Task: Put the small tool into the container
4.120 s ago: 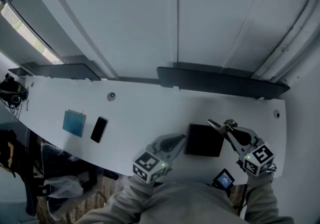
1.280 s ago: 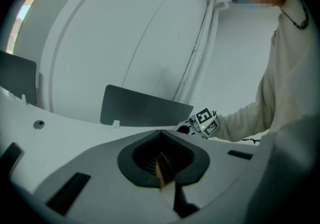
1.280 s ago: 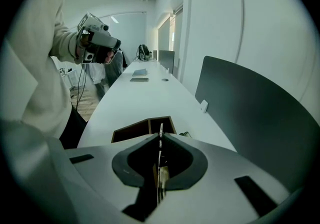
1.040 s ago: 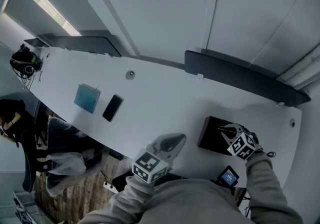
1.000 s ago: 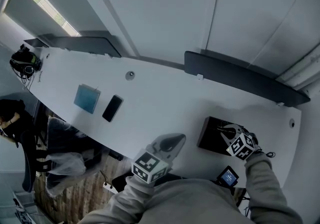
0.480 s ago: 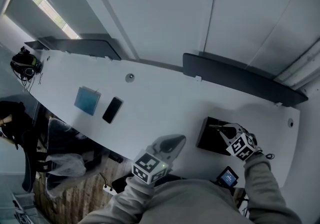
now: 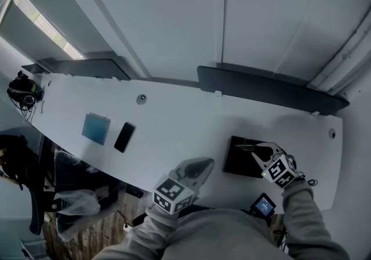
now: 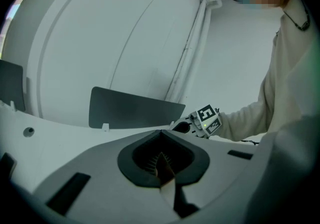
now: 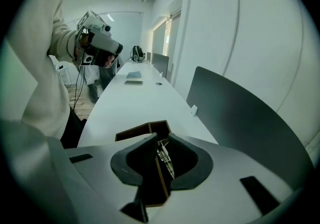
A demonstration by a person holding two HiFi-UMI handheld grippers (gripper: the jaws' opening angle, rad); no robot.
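Having been brought down and inward, the right gripper (image 7: 258, 152) is now held over the black square container (image 7: 234, 163), its jaws clamped on the thin metal small tool (image 9: 164, 158). Only the release seems left. The left gripper (image 7: 199, 164) is kept closed, with nothing in it.

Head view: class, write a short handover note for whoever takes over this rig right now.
Left tool: shut and empty, held by the near edge of the long white desk.
Right tool: shut on the thin silvery metal implement, over the open black square container on the desk's right part.
Done: the implement is gripped and positioned above the container.
Left: lower it, open the jaws so it lands inside, then pull the right tool clear.
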